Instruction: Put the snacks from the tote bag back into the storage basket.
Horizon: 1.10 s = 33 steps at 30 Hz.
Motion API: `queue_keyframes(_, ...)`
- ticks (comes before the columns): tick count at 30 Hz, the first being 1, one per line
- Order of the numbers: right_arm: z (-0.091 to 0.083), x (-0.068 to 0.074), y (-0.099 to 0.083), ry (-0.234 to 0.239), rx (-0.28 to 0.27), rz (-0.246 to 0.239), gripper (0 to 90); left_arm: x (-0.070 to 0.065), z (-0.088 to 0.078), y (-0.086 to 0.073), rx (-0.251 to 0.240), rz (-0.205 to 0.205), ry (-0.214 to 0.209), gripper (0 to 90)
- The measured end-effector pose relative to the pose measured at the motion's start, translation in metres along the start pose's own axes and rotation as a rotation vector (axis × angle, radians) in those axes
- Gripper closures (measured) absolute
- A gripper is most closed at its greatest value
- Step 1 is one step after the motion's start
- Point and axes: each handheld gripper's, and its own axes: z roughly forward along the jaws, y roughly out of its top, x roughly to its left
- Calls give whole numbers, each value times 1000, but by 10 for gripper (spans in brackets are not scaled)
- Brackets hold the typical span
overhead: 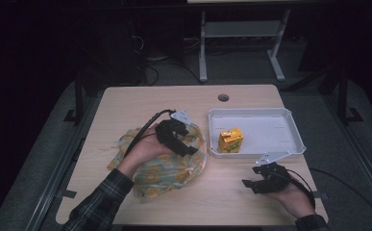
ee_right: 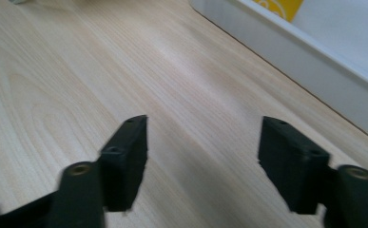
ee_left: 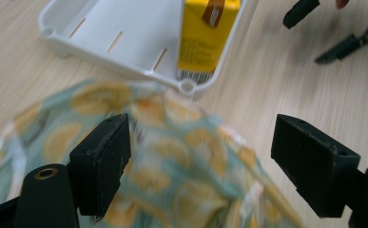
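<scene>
A crumpled cloth bag (overhead: pixel 167 161) printed with yellow lemon slices on pale green lies on the wooden table, left of centre. My left gripper (overhead: pixel 186 139) hovers over its right part, jaws wide open, with the bag (ee_left: pixel 172 161) blurred beneath them. A yellow juice carton (overhead: pixel 230 140) lies in the white tray (overhead: pixel 289 126); in the left gripper view the carton (ee_left: pixel 205 38) sits in the tray's near corner (ee_left: pixel 124 33). My right gripper (overhead: pixel 252 185) rests low over bare table near the front right, open and holding nothing, its fingers (ee_right: pixel 127 159) spread over the wood.
A round cable hole (overhead: pixel 223 97) sits near the table's far edge. The tray wall (ee_right: pixel 314 66) runs close to the right gripper. Beyond the table stand a white desk frame (overhead: pixel 241 43) and cables on a dark floor.
</scene>
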Motion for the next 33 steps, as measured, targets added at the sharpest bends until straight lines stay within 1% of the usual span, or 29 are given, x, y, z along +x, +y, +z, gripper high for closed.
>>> queue_keyframes(4, -4, -3, 7, 2, 11, 7, 573, 2, -16, -21, -2, -17, 21, 208)
queue_keyframes(5, -4, -4, 9, 3, 10, 19, 621, 3, -20, -27, 0, -17, 29, 208)
queue_keyframes(6, -4, -6, 10, 4, 16, 24, 668, 3, -24, -32, -9, -27, 35, 208)
queue_keyframes(8, -3, -9, 13, 0, 19, 35, 755, 3, -31, -43, 0, -27, 48, 206)
queue_keyframes(9, -3, -11, 15, -1, 23, 39, 801, 3, -34, -48, -5, -37, 52, 205)
queue_keyframes(10, -3, -13, 16, -1, 25, 45, 844, 3, -37, -54, -4, -41, 52, 203)
queue_keyframes(12, -3, -18, 20, -1, 21, 53, 896, 3, -43, -65, -3, -51, 60, 199)
queue_keyframes(15, -4, -24, 25, -7, 23, 56, 896, 3, -51, -83, -5, -63, 86, 197)
queue_keyframes(17, -4, -27, 29, -11, 16, 56, 896, 3, -55, -95, -8, -83, 93, 195)
queue_keyframes(19, -5, -31, 33, -14, 12, 60, 896, 4, -60, -109, -8, -104, 111, 194)
queue_keyframes(24, -5, -41, 43, -28, 9, 59, 895, 4, -72, -135, -12, -147, 143, 194)
queue_keyframes(25, -5, -42, 45, -29, 8, 69, 895, 3, -75, -141, -19, -158, 152, 195)
queue_keyframes(26, -5, -45, 47, -32, 8, 71, 895, 3, -78, -146, -16, -152, 160, 194)
queue_keyframes(27, -5, -46, 50, -39, 8, 69, 895, 3, -80, -149, -20, -161, 162, 194)
queue_keyframes(29, -5, -49, 54, -42, 2, 72, 895, 2, -87, -159, -23, -171, 183, 191)
queue_keyframes(31, -5, -52, 60, -43, -4, 75, 896, 0, -91, -169, -34, -191, 200, 191)
queue_keyframes(32, -5, -53, 62, -46, -3, 72, 896, 0, -94, -174, -33, -189, 210, 191)
queue_keyframes(33, -4, -55, 65, -51, -3, 68, 896, -1, -97, -179, -35, -199, 216, 191)
